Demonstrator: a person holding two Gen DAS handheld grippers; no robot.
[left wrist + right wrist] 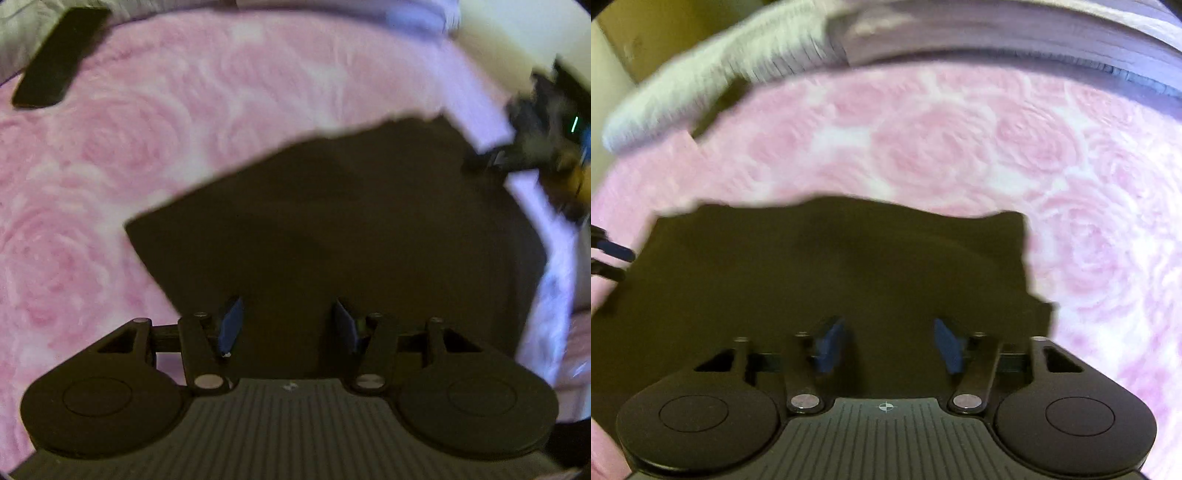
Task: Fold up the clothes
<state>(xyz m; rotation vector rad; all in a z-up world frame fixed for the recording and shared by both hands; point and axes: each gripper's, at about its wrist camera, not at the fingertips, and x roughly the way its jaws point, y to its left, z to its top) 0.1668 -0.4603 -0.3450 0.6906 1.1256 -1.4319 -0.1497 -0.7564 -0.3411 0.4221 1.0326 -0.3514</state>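
Note:
A dark brown garment (332, 221) lies flat on a pink rose-patterned blanket (110, 166); it also shows in the right wrist view (831, 266). My left gripper (288, 325) is open over the garment's near part, its blue pads apart with nothing between them. My right gripper (888, 345) is open too, over the garment's near edge. The right gripper shows blurred at the right edge of the left wrist view (546, 147). The left gripper's fingertips (613, 254) show at the left edge of the right wrist view.
A black flat object (59, 59) lies on the blanket at the far left. A pale grey-white cloth or pillow (701, 85) and a lilac bedding edge (997, 33) run along the back. The pink blanket (960, 147) extends around the garment.

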